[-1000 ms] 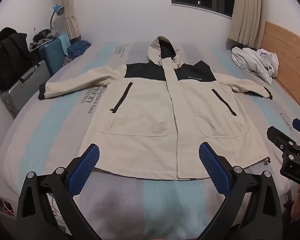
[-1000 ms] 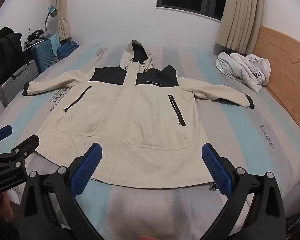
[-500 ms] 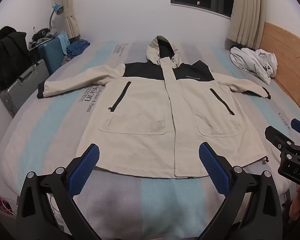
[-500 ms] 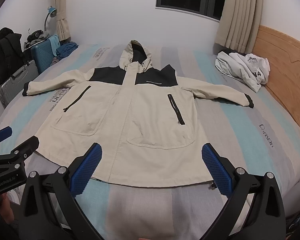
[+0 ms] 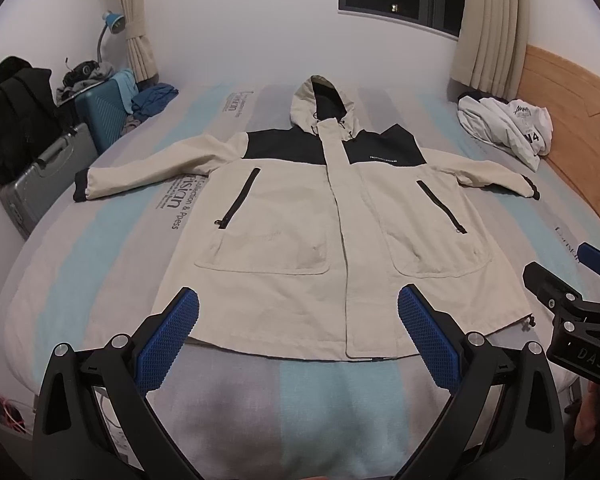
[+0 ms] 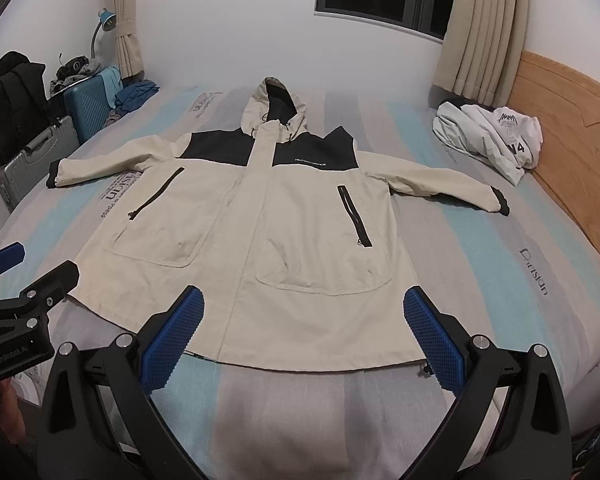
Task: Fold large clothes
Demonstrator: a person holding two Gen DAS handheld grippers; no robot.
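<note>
On the striped blue-and-grey bedsheet [image 5: 100, 248] a cream hooded jacket with black shoulder panels [image 5: 324, 216] lies flat, front up, sleeves spread and hood toward the window wall. Both tools hover level over the foot of the bed, short of the hem: the left gripper [image 5: 298, 344] with its blue-padded fingers spread wide and empty, the right gripper [image 6: 302, 340] likewise agape and holding nothing. Bare sheet borders the jacket on every side. A crumpled white printed garment [image 6: 496, 140] rests near the wooden headboard [image 6: 572, 128]; a teal suitcase [image 5: 104, 116] carries loose clothes.
</note>
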